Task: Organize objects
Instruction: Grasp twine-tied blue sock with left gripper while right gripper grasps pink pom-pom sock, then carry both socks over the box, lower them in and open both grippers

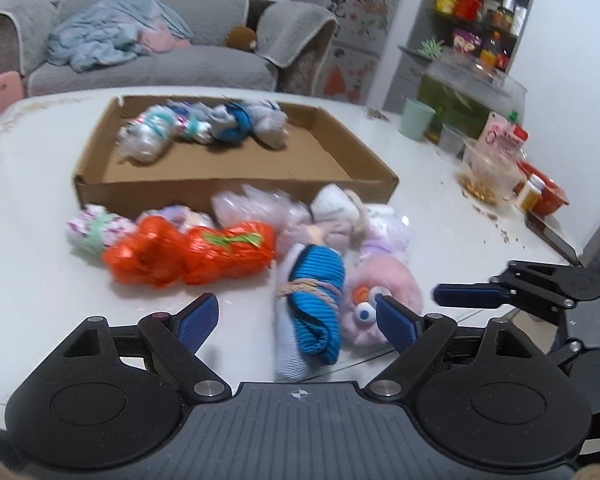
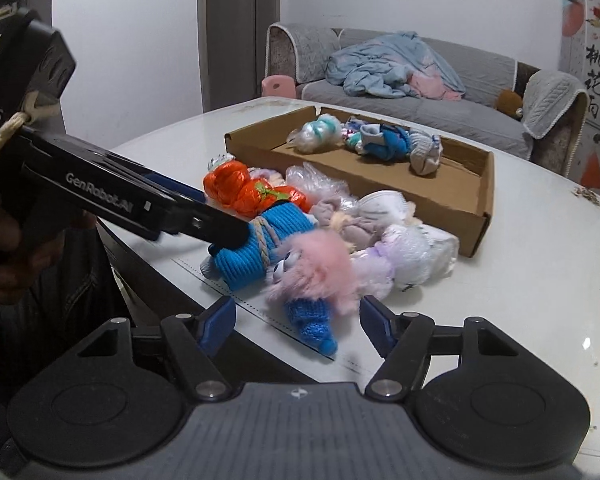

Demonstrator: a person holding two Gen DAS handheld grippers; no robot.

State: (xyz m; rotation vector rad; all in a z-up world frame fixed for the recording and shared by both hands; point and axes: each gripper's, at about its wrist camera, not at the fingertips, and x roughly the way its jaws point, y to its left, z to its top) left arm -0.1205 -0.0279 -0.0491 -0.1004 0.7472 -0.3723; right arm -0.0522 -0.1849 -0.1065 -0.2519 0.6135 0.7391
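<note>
Both grippers hover over the bundles beside the cardboard box [image 1: 236, 194], left gripper [image 1: 300, 316] gaping wide astride the blue knit roll [image 1: 314, 300], right gripper [image 2: 298, 322] apart around the pink fuzzy toy [image 2: 320, 268], neither pinching yet, so squeeze, then lift boxward.

bundles [image 1: 236, 248] crowd the table before the cardboard box [image 1: 236, 192]; bare tabletop [image 1: 40, 208] lies left of them.

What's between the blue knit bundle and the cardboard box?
The blue knit bundle has other bundles behind it: a grey-pink one and a white one lie against the cardboard box front wall.
</note>
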